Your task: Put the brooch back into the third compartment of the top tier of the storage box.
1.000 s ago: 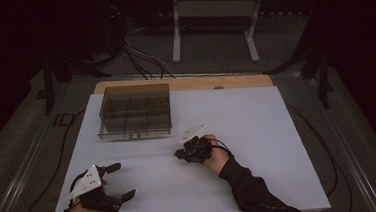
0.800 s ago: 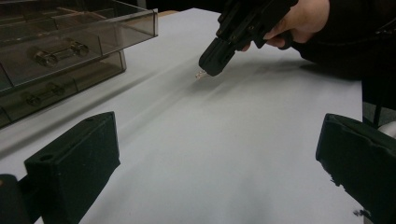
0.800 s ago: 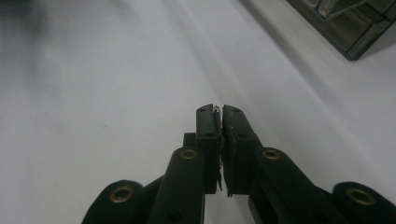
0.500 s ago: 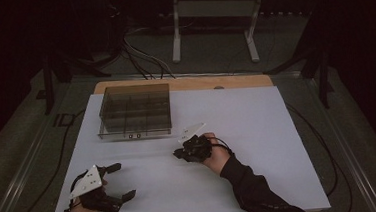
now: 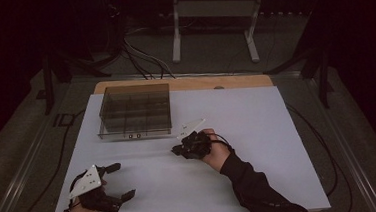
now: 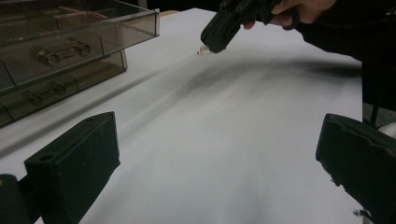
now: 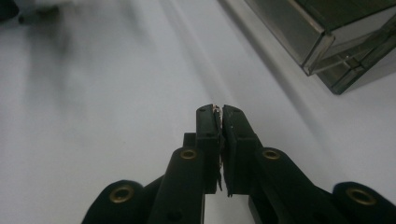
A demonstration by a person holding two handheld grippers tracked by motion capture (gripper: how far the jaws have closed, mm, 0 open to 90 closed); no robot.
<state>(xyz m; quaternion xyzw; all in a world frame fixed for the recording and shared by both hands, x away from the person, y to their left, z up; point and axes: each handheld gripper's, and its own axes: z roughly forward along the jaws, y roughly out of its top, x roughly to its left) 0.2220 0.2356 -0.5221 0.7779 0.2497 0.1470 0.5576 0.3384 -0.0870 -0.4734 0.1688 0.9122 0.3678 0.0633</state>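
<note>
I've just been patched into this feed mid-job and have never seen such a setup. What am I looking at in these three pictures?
There is no robot here: a person at a white table holds a black two-jaw hand gripper in each hand. The high view looks down from above the person's side. The left gripper rests near the table's front edge, jaws wide open with nothing between them. The right gripper is at mid-table, jaws pinched shut on a small pale, shiny piece; it is too small to tell what it is.

The other two pictures come from cameras riding on the grippers, each looking along its own jaws. The left gripper view also shows the right gripper farther off, with the small piece at its tip.

Behind stands a smoky transparent plastic box with compartments, with small metal parts inside.
</note>
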